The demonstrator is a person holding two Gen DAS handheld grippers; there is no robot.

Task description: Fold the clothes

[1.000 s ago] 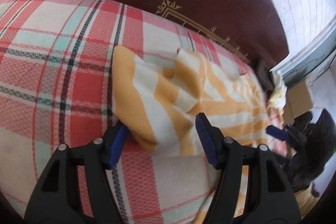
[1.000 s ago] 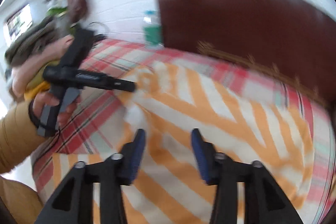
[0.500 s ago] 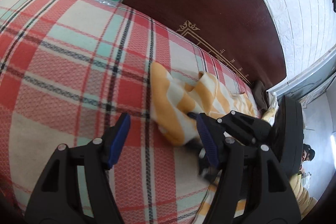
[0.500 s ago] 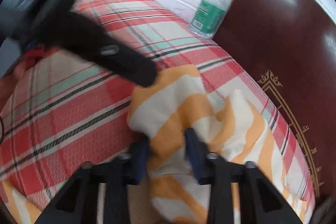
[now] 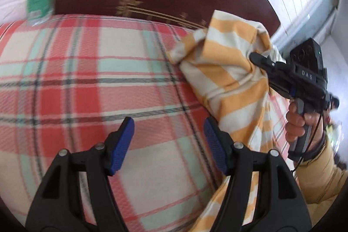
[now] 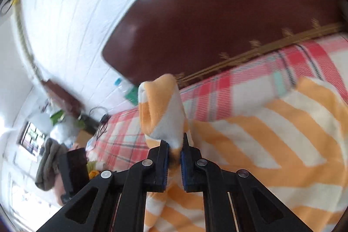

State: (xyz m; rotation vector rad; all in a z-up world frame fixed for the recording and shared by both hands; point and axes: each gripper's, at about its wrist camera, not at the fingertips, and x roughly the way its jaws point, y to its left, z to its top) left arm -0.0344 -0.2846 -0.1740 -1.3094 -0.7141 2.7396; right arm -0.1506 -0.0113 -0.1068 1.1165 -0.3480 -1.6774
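My right gripper (image 6: 174, 158) pinching fold of orange-striped garment (image 6: 271, 145), lifted off plaid bed (image 5: 97, 84). My left gripper (image 5: 168, 142) spread, nothing between pads.

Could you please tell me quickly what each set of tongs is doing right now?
Left tongs: open, nothing between the pads.
Right tongs: shut on the orange-and-white striped cloth garment, lifting a bunch.

Both wrist cameras look down close along their fingers, sharing the plaid bed (image 5: 91, 84) and headboard (image 6: 239, 14).
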